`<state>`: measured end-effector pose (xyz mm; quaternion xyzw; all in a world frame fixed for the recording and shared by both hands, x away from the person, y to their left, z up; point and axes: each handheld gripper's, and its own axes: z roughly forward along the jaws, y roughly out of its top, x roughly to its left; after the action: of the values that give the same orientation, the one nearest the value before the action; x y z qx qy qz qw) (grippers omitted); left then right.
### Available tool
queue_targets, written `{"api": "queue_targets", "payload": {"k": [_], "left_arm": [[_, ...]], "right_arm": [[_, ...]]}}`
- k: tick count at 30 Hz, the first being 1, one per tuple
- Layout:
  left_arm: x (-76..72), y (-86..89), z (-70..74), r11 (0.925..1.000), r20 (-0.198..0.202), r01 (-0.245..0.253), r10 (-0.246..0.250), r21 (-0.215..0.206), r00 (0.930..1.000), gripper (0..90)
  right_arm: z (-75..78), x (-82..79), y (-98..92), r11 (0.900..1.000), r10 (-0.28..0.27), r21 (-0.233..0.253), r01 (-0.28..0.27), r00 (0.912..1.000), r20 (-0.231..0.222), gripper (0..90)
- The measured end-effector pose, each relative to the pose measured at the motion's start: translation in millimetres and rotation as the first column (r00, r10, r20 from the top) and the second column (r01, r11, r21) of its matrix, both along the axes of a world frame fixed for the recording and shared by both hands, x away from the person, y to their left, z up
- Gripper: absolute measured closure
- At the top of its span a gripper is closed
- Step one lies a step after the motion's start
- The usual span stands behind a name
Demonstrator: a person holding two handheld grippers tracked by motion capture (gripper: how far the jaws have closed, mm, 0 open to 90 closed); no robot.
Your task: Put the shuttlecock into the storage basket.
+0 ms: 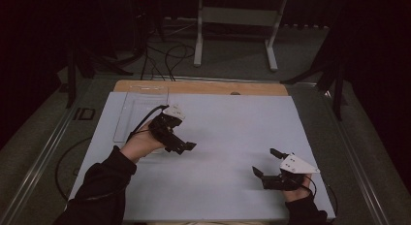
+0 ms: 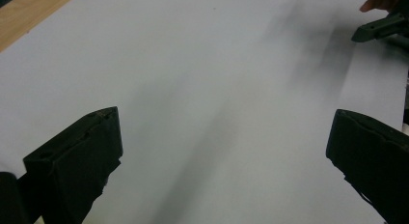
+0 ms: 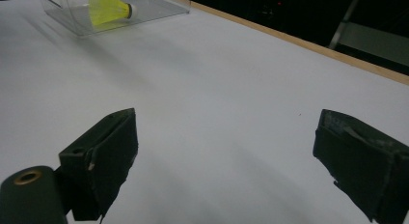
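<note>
high view: left gripper (image 1: 186,146) and right gripper (image 1: 265,163) hover over the bare counter (image 1: 228,123), jaws spread, holding nothing. yellow shuttlecock (image 3: 110,8) lies in the clear tray (image 1: 140,108), far-left. judged pre-grasp; next, reach into the tray.

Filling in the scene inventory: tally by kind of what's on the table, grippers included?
Grippers: 2, left gripper and right gripper, both open, nothing held
Shuttlecock: 1, yellow, lying in the tray
Clear plastic tray: 1
White sheet covering the table: 1
Total: 5
</note>
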<state>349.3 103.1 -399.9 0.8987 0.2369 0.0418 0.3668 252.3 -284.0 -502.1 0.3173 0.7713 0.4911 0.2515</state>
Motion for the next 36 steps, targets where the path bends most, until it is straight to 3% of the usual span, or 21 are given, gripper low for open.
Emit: {"api": "queue_targets", "payload": {"k": [13,18,26,36], "left_arm": [[-20.9,-4.8,-18.6,0.9974,0.027,0.064,-0.063,-0.034,0.9976,0.0],[-29.9,-1.9,-26.0,0.9949,0.019,0.082,-0.081,-0.059,0.9965,0.0],[-43.9,4.9,-43.9,0.9938,-0.004,0.085,-0.085,-0.073,0.9964,0.0],[-62.2,9.5,-62.0,0.9926,0.001,0.091,-0.091,-0.080,0.9958,0.0]], "right_arm": [[0.3,-0.1,0.4,1.000,0.000,-0.001,0.000,1.0000,0.004,8.6],[0.5,-0.5,0.6,1.000,-0.001,0.002,0.001,1.0000,0.002,8.6],[0.5,-0.4,0.9,1.000,0.001,-0.003,-0.001,1.0000,0.004,8.6],[0.4,-0.5,1.5,1.000,0.003,-0.004,-0.003,1.0000,0.004,8.6]]}}
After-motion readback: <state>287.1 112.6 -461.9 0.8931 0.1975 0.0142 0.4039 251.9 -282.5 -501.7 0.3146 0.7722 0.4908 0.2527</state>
